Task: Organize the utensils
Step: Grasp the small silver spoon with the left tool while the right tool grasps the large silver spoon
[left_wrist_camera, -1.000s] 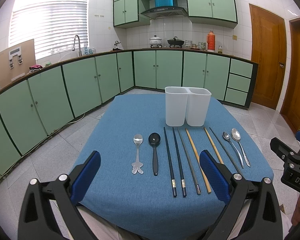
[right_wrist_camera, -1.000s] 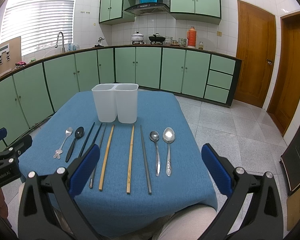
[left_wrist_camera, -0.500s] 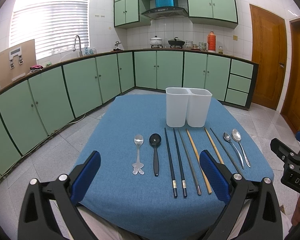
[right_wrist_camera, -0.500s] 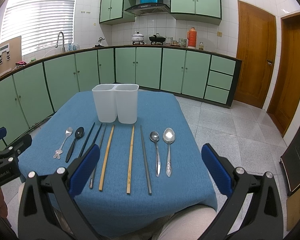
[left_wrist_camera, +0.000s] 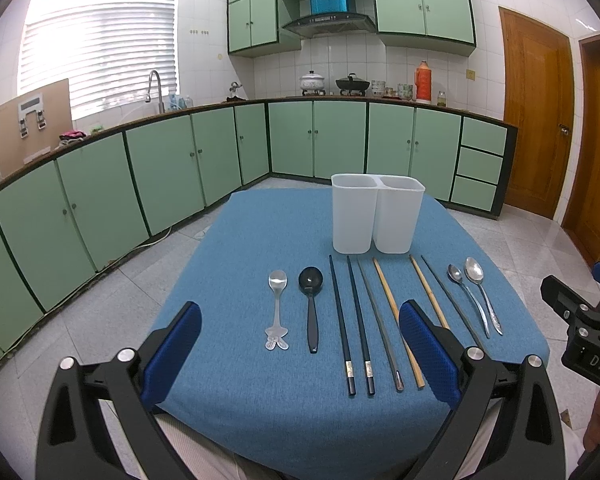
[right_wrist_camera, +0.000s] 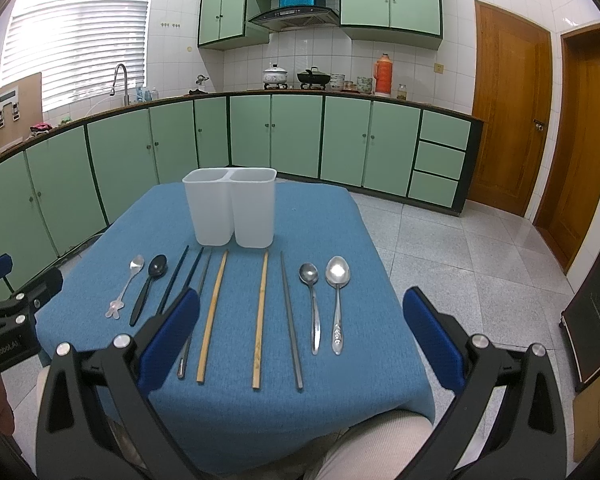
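Note:
A white two-compartment holder (left_wrist_camera: 376, 214) (right_wrist_camera: 231, 212) stands upright at the far middle of the blue table (left_wrist_camera: 260, 240). In front of it lies a row of utensils: a small silver spoon (left_wrist_camera: 277, 308), a black spoon (left_wrist_camera: 311, 308), two black chopsticks (left_wrist_camera: 350, 320), a grey chopstick (left_wrist_camera: 380, 328), two wooden chopsticks (right_wrist_camera: 236, 312), another grey chopstick (right_wrist_camera: 291, 320) and two metal spoons (right_wrist_camera: 326, 300). My left gripper (left_wrist_camera: 300, 354) and right gripper (right_wrist_camera: 300, 348) are both open and empty, held above the table's near edge.
Green cabinets and a counter with pots and a sink (left_wrist_camera: 156, 88) run along the far walls. Wooden doors (right_wrist_camera: 512, 120) stand at the right. The tiled floor surrounds the table. A person's lap shows below the near edge.
The left gripper's view has shifted very slightly; the utensils and holder have not moved. Both grippers stay open.

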A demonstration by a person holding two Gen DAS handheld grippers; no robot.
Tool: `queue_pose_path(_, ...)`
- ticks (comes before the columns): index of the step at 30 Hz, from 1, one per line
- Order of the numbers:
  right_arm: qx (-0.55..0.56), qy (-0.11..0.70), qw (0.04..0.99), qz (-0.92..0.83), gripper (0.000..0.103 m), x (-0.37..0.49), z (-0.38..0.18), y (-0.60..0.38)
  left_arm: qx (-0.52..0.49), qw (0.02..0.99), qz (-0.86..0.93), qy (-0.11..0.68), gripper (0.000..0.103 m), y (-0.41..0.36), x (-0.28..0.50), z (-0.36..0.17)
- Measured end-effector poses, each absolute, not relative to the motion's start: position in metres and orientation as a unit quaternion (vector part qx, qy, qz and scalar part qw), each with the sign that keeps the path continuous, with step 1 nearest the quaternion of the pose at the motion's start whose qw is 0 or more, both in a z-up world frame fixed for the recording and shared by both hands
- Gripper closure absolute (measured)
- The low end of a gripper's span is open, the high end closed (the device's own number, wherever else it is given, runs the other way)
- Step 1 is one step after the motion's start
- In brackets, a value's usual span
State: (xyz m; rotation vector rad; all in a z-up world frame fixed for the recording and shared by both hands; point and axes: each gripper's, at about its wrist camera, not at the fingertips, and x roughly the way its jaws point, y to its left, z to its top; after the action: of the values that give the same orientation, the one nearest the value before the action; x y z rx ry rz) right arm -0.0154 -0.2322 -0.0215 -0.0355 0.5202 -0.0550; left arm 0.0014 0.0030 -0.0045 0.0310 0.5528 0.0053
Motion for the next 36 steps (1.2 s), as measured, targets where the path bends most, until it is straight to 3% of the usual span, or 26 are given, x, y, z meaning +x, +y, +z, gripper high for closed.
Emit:
queue_pose_path(18,-0.025,0.274,0.959,-0.069,0.005,0.053,-0.053,-0.271,-0.004,0.94,0.067,0.335,0.006,0.062,0.087,-0.046)
queue_pose_path(21,-0.026,0.283,0.956,-0.072,0.009,0.07,-0.059,-0.275,0.005,0.933,0.068,0.353,0.006,0.064,0.114,-0.059)
queue_pose_path(25,-0.034,0.299,0.951,-0.068,0.022,0.096,-0.07,-0.277,0.014,0.925,0.061,0.374,0.006,0.062,0.151,-0.075)
queue_pose_path(36,-0.031,0.333,0.94,-0.068,0.025,0.142,-0.097,-0.279,0.035,0.896,0.052,0.44,0.007,0.055,0.23,-0.119)
